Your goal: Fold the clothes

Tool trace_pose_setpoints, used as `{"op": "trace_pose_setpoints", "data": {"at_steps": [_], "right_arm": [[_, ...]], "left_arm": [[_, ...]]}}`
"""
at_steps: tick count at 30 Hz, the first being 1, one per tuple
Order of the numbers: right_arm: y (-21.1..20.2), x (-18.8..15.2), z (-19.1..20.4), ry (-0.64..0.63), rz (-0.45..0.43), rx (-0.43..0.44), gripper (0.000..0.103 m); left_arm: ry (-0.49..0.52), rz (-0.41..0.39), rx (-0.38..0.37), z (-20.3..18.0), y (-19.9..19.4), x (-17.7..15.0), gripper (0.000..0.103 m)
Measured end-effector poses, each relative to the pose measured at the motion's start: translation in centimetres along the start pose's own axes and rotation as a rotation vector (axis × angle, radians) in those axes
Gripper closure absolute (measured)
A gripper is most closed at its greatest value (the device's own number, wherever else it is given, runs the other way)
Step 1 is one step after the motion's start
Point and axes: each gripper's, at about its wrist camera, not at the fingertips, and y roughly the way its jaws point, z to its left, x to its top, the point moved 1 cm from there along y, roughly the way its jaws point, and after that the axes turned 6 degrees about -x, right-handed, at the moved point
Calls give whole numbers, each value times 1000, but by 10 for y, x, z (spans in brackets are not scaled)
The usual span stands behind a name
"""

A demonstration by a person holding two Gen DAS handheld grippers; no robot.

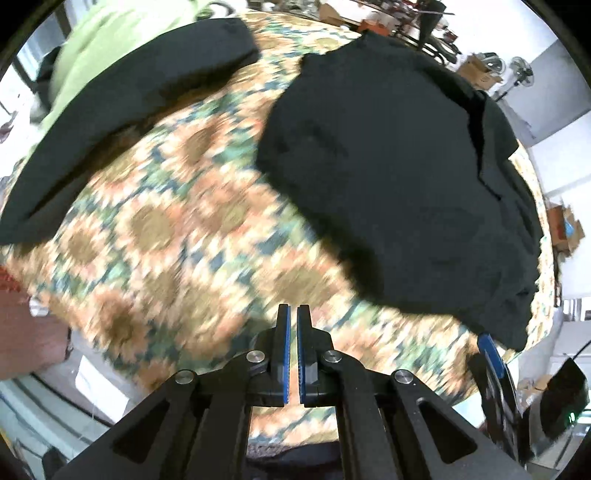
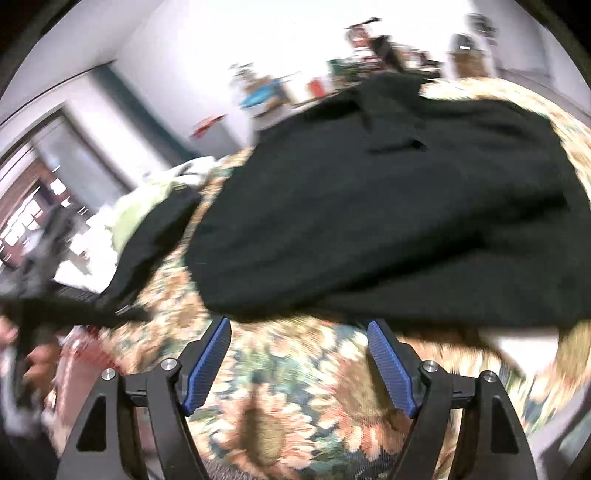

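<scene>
Left wrist view shows no basket or bin holding anything; the clothes lie loose on a surface covered by a flowered cloth [image 1: 177, 221] in orange, green and blue. A black garment [image 1: 399, 184], partly folded with an overlapping layer along its right side, lies spread on that cloth, and a second dark garment [image 1: 125, 110] lies well apart to the left, resting against a light green fabric [image 1: 110, 33]. Cardboard boxes [image 1: 476, 70] and a standing fan [image 1: 521, 72] crowd the blurred room beyond. The left gripper [image 1: 293, 314] points steeply down over bare cloth, its blue pads clenched together with nothing between them. The right gripper [image 2: 297, 328] tilts down toward the near edge of the black garment, jaws released and wide, nothing caught between the pads [image 2: 207, 365]. At the left edge of the right wrist view, a hand [image 2: 33, 362] shows only as a blur.
</scene>
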Motion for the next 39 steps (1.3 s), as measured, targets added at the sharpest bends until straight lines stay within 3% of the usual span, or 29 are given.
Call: {"op": "trace_pose_setpoints", "data": {"at_steps": [4,10,14,17,24,34,39], "right_arm": [[-2,-10,0,12,-83,-73,16],[2,-18,2,57,-172,-35,2],[7,-22,11,20,-238,-88,0],[12,-16,9,-8,-245,-128,0],[26,0,7,-102,-223,-93,0],[23,13,-7,-182,-64,54,0],[26,-6,17,-234,-170,-106,0]], "left_arm": [[-28,-31,-18,10,-16,-19,100],[-66,-70,-31,15,-36,-24,100],[-73,-93,-20,17,-43,-21,100],[-91,-102,-4,17,-40,-20,100],[-123,-101,1,13,-3,-13,100],[-120,-91,-11,2,2,-3,100],[-96,-91,-10,-5,2,6,100]]}}
